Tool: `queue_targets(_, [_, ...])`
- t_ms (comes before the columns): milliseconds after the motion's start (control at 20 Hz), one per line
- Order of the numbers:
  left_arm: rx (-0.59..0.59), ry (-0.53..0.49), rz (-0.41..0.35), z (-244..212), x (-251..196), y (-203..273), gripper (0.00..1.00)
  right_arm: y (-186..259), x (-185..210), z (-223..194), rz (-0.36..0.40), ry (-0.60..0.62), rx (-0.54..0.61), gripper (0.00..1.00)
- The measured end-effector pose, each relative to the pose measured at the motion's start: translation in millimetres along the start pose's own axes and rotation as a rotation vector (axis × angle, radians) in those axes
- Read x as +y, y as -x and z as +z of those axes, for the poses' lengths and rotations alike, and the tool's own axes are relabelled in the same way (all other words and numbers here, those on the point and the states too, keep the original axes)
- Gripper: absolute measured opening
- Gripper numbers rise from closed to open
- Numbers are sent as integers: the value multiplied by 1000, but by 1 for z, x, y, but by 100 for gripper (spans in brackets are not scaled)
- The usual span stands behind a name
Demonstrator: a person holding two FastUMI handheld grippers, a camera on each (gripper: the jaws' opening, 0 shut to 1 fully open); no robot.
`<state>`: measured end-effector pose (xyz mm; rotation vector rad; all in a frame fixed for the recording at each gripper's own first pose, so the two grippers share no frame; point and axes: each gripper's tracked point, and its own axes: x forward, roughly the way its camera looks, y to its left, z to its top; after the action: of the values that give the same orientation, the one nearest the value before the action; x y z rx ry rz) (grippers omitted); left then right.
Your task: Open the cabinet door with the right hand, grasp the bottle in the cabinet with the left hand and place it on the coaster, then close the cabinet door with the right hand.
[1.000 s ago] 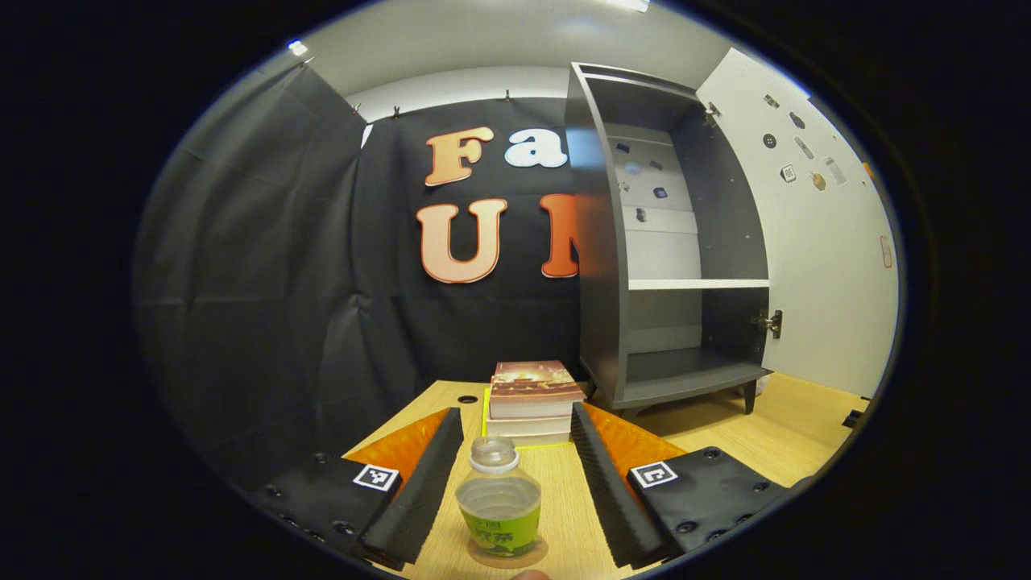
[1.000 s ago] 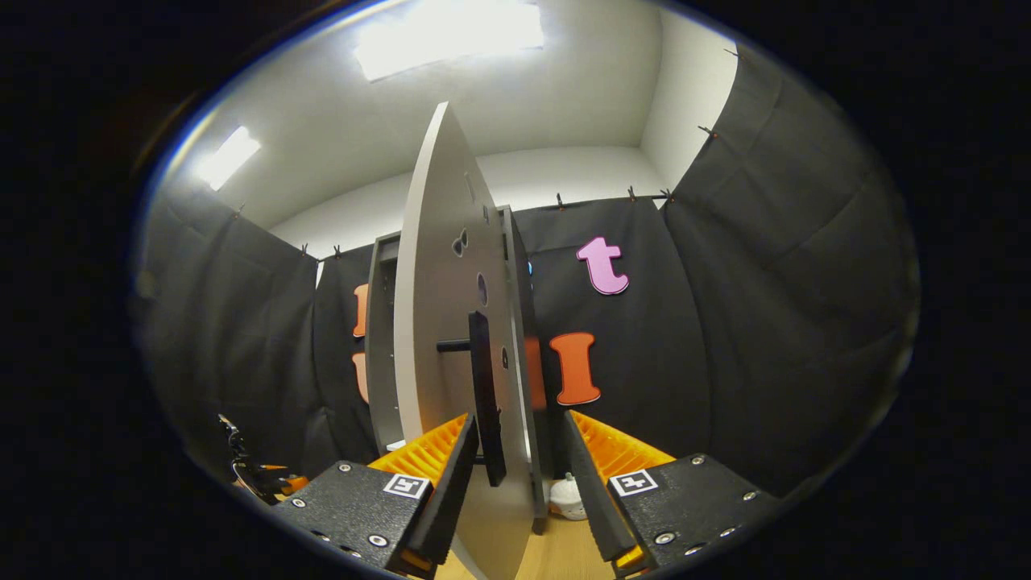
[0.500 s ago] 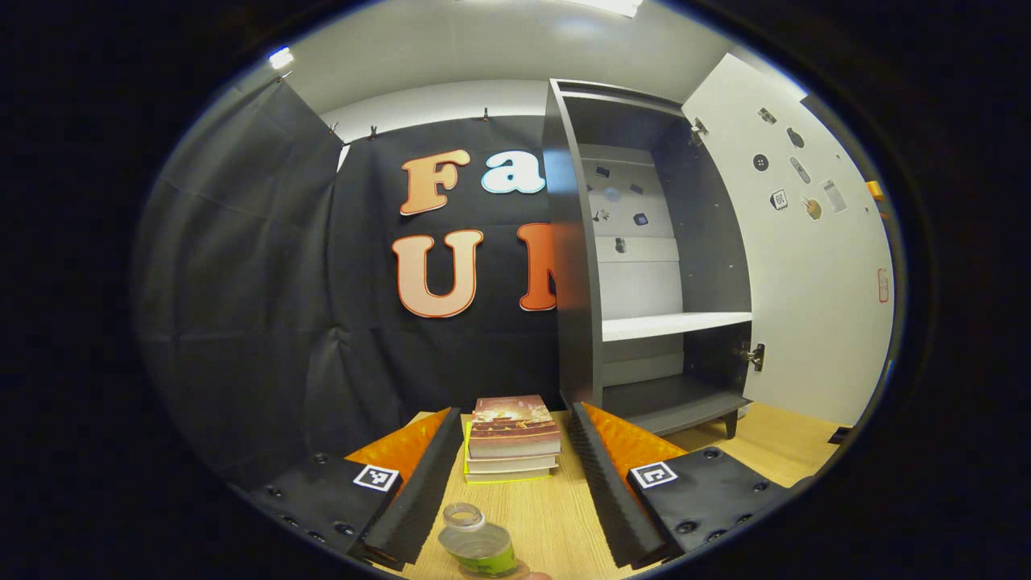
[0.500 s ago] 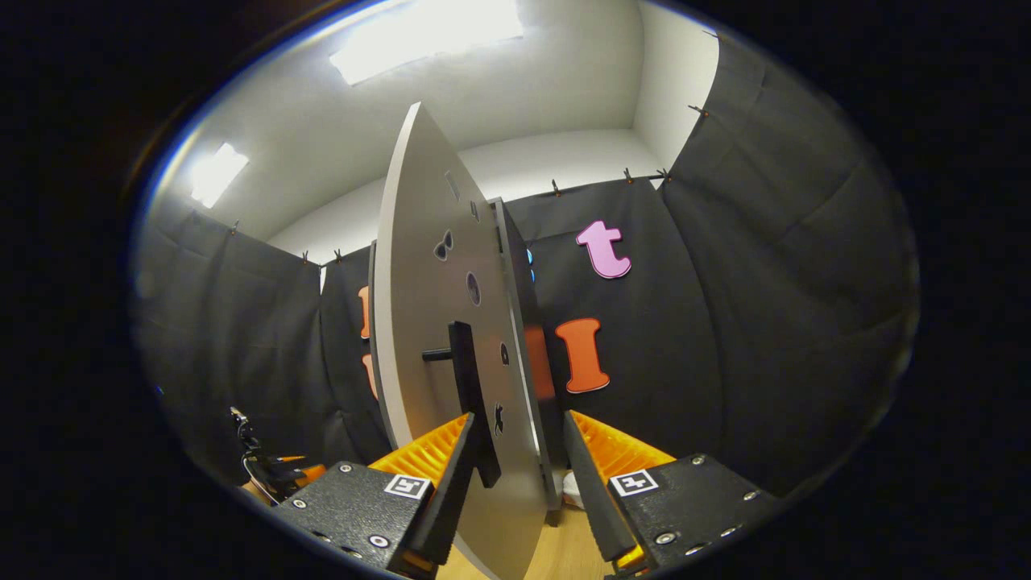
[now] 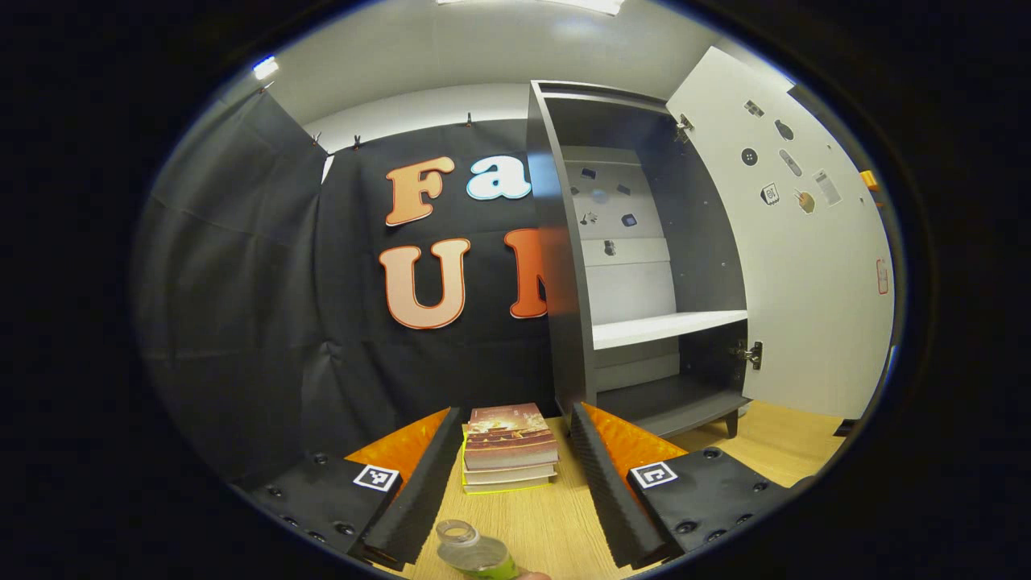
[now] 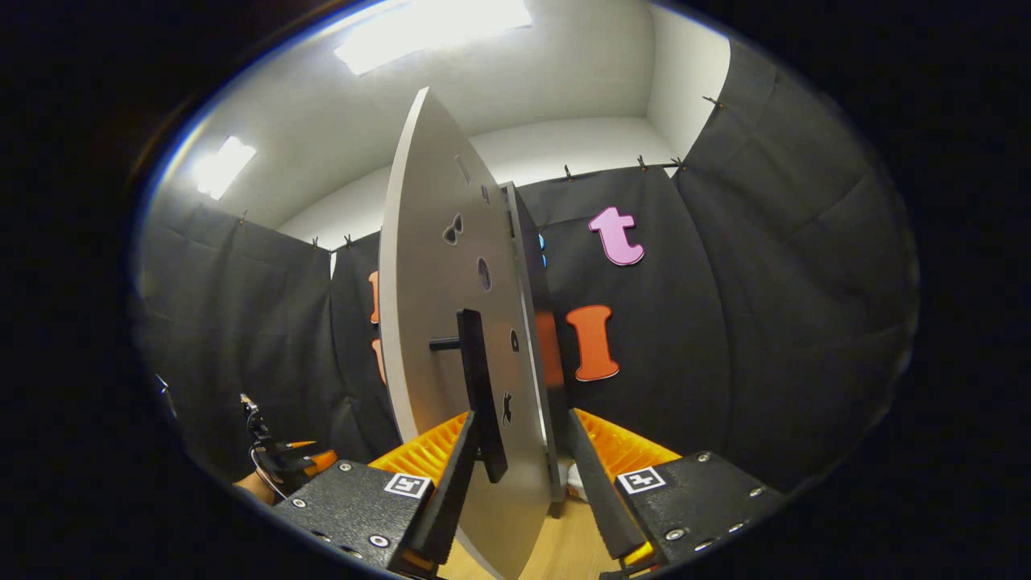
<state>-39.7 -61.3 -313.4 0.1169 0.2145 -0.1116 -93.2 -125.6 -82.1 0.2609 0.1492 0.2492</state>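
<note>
The cabinet stands open on the wooden table, its grey shell bare around a white shelf set partway up. Its white door, dotted with small stickers, is swung out to the cabinet's right side on a metal hinge.

In front of the cabinet, to its left, lies a stack of books. Nearer the camera than the books stands the bottle — clear, with a green label, cut off by the lower edge of the left gripper view, so what it stands on cannot be told. The left gripper has its jaws spread wide, empty, and the bottle sits low between them without touching either finger.

In the right gripper view the door is seen nearly edge-on, with its dark bar handle (standing off the panel on a short post). The right gripper has its jaws wide as well — the door's lower edge and the handle's lower end fall between the fingers, though whether either finger touches cannot be told.
</note>
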Motion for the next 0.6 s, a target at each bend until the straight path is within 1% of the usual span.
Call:
queue_targets(50, [1, 0, -4, 0, 0, -1, 88, 0, -1, 7, -10, -4, -33, 70])
queue_targets(150, [2, -6, -3, -1, 2, -2, 89, 1, -5, 8, -28, 4, -40, 70])
queue_targets(200, [-1, -8, -2, -1, 3, -3, 89, -1, -4, 1, -22, 7, -15, 70])
queue_targets(350, [-4, -6, -2, -1, 5, -4, 89, -7, -13, -17, -54, 55, 44, 69])
queue_targets(400, [-6, -7, -1, -1, 6, -4, 90, -7, -11, -17, -48, 52, 41, 70])
queue_targets(600, [-4, -12, -2, -2, 10, -7, 89, -14, 4, -15, -2, 75, 47, 69])
